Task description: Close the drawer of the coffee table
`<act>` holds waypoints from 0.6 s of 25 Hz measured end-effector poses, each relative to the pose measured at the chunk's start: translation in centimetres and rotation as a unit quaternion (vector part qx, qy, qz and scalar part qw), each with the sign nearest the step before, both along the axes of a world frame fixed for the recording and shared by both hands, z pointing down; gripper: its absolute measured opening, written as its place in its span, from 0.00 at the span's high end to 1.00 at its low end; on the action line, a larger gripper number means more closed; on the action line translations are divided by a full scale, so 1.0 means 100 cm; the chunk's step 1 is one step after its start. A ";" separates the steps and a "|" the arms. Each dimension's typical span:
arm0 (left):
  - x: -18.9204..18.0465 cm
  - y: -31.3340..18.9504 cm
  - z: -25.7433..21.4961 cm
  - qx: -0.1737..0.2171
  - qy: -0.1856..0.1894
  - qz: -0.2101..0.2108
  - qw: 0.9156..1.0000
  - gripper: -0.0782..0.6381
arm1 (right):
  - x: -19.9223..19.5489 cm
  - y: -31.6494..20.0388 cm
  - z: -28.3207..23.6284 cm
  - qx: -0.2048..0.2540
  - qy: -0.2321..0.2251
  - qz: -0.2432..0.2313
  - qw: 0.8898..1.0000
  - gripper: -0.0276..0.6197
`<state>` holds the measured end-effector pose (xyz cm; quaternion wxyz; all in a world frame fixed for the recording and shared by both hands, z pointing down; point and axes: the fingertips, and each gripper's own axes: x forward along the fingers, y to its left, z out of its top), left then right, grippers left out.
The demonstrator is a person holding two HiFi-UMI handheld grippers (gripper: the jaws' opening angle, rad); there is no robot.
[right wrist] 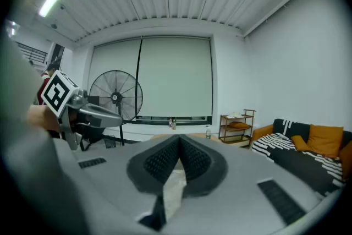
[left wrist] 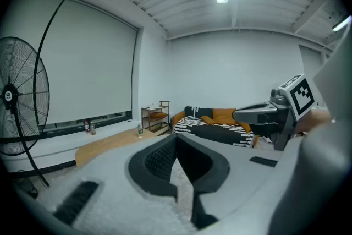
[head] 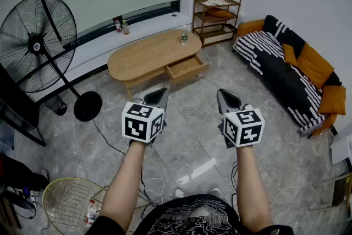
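Observation:
An oval wooden coffee table (head: pixel 144 55) stands on the grey floor ahead of me, and its drawer (head: pixel 186 69) is pulled out on the near right side. A clear bottle (head: pixel 184 36) stands on the tabletop. My left gripper (head: pixel 159 96) and right gripper (head: pixel 226 98) are held side by side well short of the table, both shut with nothing between the jaws. In the left gripper view the pads (left wrist: pixel 165 158) meet, and the table (left wrist: pixel 104 144) shows beyond. The right gripper view shows its pads (right wrist: pixel 193 159) touching too.
A large standing fan (head: pixel 34 44) with a round base (head: pixel 87 106) is at the left. A striped black sofa (head: pixel 282 73) with orange cushions lines the right wall. A wooden shelf rack (head: pixel 216 18) stands behind the table. Cables and a racket (head: pixel 69 201) lie near my feet.

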<state>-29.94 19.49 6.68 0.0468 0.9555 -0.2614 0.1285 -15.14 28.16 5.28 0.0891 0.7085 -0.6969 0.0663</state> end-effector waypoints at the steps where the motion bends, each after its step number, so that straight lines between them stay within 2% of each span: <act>1: -0.002 -0.001 0.000 0.000 0.001 0.000 1.000 0.89 | -0.002 -0.001 0.000 0.000 0.002 0.002 1.000 0.95; 10: 0.001 -0.007 0.002 0.001 -0.004 0.012 1.000 0.89 | -0.001 -0.007 -0.001 0.007 0.002 0.010 1.000 0.95; 15: 0.003 -0.010 0.002 0.003 -0.004 0.016 1.000 0.89 | -0.002 -0.010 -0.001 0.007 0.003 0.008 1.000 0.90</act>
